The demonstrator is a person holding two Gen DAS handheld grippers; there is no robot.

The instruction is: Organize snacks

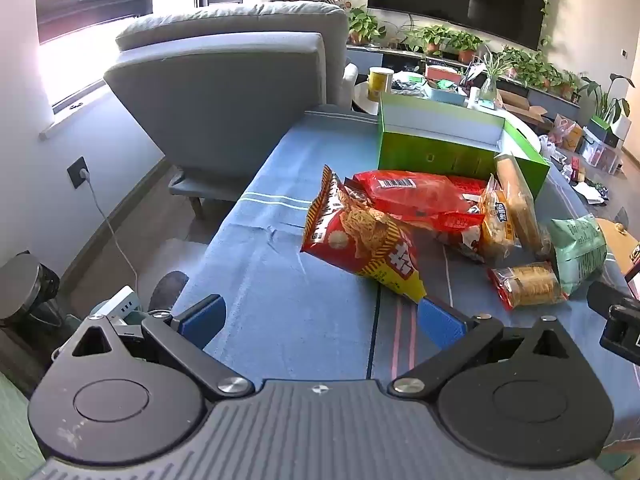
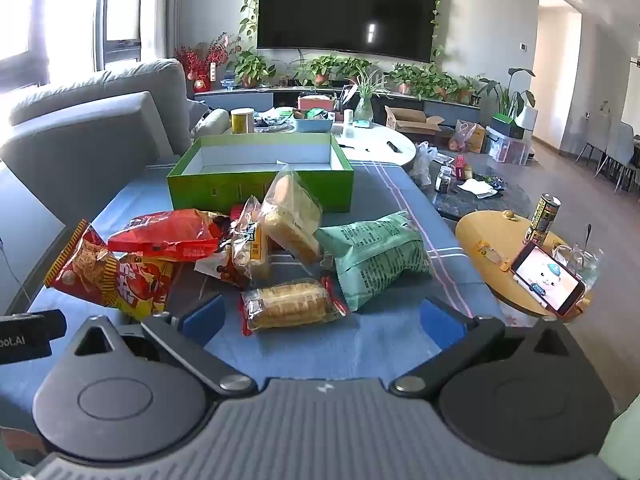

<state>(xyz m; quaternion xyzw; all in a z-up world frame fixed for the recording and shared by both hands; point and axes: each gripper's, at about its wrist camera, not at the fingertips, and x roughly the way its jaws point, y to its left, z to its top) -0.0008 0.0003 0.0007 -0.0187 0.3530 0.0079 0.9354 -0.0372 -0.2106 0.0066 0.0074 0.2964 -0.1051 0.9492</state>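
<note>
A heap of snack packs lies on the blue cloth in front of an open green box [image 1: 448,152] [image 2: 256,190]. A red and yellow chip bag [image 1: 360,240] [image 2: 108,272] is nearest my left gripper [image 1: 320,320], which stands open with its right pad by the bag's lower corner. My right gripper [image 2: 320,320] is open too, a clear pack of biscuits [image 2: 292,304] [image 1: 528,286] lying just ahead between its fingers, untouched. Behind lie a red bag [image 2: 164,234] [image 1: 416,196], bread packs [image 2: 292,220] [image 1: 516,204] and a pale green bag [image 2: 376,256] [image 1: 580,248].
A grey sofa [image 1: 224,80] [image 2: 88,128] stands left of the cloth-covered table [image 1: 280,280]. On the right a round yellow side table [image 2: 492,240] carries a lit phone [image 2: 548,276], a can [image 2: 544,212] and a glass. Beyond the box sits a cluttered white table [image 2: 380,140].
</note>
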